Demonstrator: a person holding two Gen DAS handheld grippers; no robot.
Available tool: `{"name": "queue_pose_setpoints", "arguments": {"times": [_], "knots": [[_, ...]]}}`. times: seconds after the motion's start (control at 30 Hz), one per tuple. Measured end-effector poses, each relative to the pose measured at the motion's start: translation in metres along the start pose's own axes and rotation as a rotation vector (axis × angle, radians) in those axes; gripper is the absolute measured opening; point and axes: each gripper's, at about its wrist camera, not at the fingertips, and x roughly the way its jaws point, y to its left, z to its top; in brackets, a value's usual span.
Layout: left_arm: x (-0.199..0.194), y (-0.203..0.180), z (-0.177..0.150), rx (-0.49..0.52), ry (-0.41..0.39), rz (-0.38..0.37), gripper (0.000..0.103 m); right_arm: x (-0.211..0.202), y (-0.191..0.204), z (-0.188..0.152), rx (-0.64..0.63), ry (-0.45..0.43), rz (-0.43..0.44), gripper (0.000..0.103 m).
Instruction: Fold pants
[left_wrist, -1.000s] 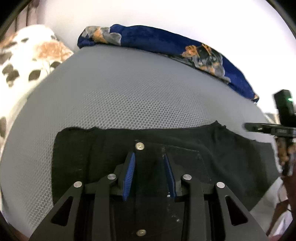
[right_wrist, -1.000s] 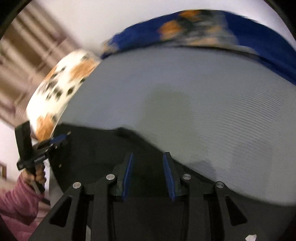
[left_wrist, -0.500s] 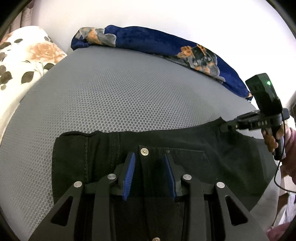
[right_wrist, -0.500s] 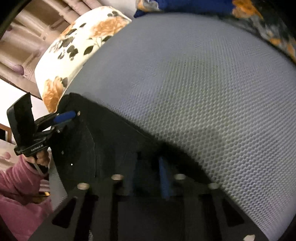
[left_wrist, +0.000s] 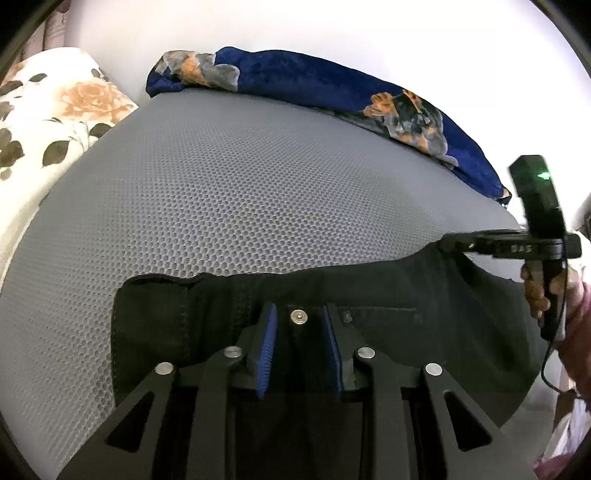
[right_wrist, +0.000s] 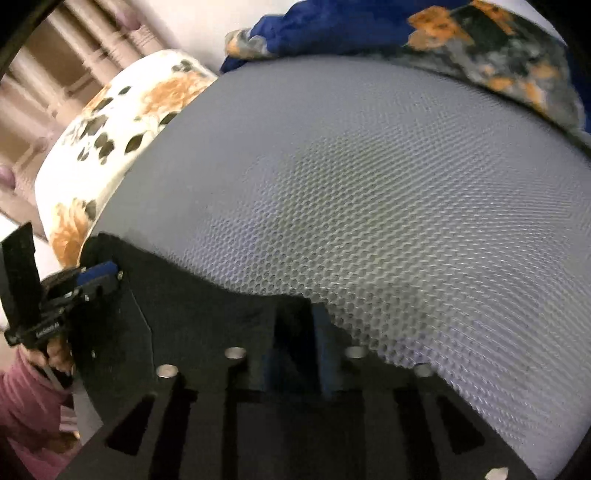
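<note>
Both my left gripper (left_wrist: 300, 345) and right gripper (right_wrist: 297, 345) are clenched on the black pants (left_wrist: 388, 295) along the mattress's (left_wrist: 258, 192) near edge — beyond their far hem, bare grey mesh reaches to the blue blanket (left_wrist: 314, 81) and floral pillow (left_wrist: 55, 110).

Pants (left_wrist: 221, 325) lie across the near edge of a mesh mattress (left_wrist: 258, 192), a gripper at each end, with a pillow (left_wrist: 55, 110) at its far left and a blanket (left_wrist: 332, 85) along its far edge.
</note>
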Motion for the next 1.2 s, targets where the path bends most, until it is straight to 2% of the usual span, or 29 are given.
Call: {"name": "queue_pose_setpoints", "arguments": {"times": [0.07,0.13,0.17,0.23,0.4,0.47,0.57,0.7,0.83,0.9,1.1,1.2], "knots": [[-0.006,-0.011,0.001,0.031,-0.008,0.032,0.03,-0.026,-0.001,-0.007,0.023,-0.072,-0.023,0.027],[-0.013,-0.027,0.0,0.076,-0.031,0.038,0.038,-0.046,-0.001,-0.018,0.036,-0.117,-0.051,0.031],[-0.016,-0.037,0.0,0.098,-0.037,0.032,0.041,-0.054,-0.002,-0.026,0.047,-0.13,-0.059,0.036],[-0.016,-0.06,-0.002,0.151,-0.04,0.001,0.045,-0.063,-0.005,-0.044,0.082,-0.13,-0.068,0.039],[0.007,-0.101,-0.011,0.239,0.013,-0.04,0.046,-0.064,-0.019,-0.091,0.167,-0.107,-0.132,0.039],[0.019,-0.108,-0.017,0.24,0.048,-0.046,0.046,-0.064,-0.027,-0.108,0.205,-0.103,-0.148,0.039],[0.034,-0.107,-0.027,0.243,0.095,-0.002,0.046,-0.07,-0.046,-0.132,0.251,-0.106,-0.201,0.038],[0.034,-0.101,-0.031,0.219,0.098,-0.007,0.046,-0.099,-0.089,-0.164,0.353,-0.151,-0.255,0.035],[0.033,-0.109,-0.029,0.204,0.106,0.025,0.046,-0.127,-0.125,-0.187,0.422,-0.16,-0.325,0.037],[0.03,-0.119,-0.027,0.212,0.107,0.042,0.046,-0.144,-0.143,-0.2,0.459,-0.183,-0.307,0.037],[0.022,-0.154,-0.024,0.231,0.095,-0.027,0.05,-0.217,-0.208,-0.25,0.609,-0.273,-0.276,0.039],[0.027,-0.177,-0.022,0.242,0.109,-0.072,0.05,-0.246,-0.252,-0.282,0.72,-0.3,-0.216,0.039]]}}
